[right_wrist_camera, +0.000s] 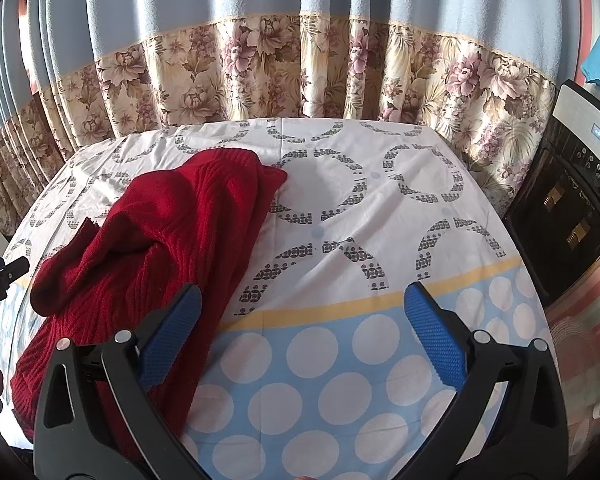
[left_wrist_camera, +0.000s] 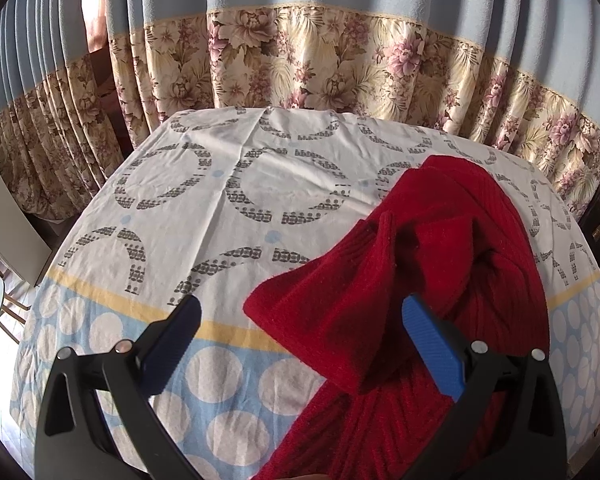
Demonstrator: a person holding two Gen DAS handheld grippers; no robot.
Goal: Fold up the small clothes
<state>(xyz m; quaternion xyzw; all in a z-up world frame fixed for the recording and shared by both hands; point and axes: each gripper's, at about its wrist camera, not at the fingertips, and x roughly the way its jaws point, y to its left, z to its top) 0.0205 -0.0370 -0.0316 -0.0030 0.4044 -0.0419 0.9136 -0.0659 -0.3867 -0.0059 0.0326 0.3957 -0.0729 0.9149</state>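
We hold both grippers spread wide and empty above the near edge of the sheet [right_wrist_camera: 340,208]: left gripper [left_wrist_camera: 302,320], right gripper [right_wrist_camera: 303,312]. Between them the red sweater [left_wrist_camera: 440,240] lies crumpled, its near end cut off. Beyond, bare sheet reaches the curtain [right_wrist_camera: 300,72].

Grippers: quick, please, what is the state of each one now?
Left gripper: open, holding nothing; the red sweater lies between and under its fingers.
Right gripper: open, holding nothing, above the tablecloth.
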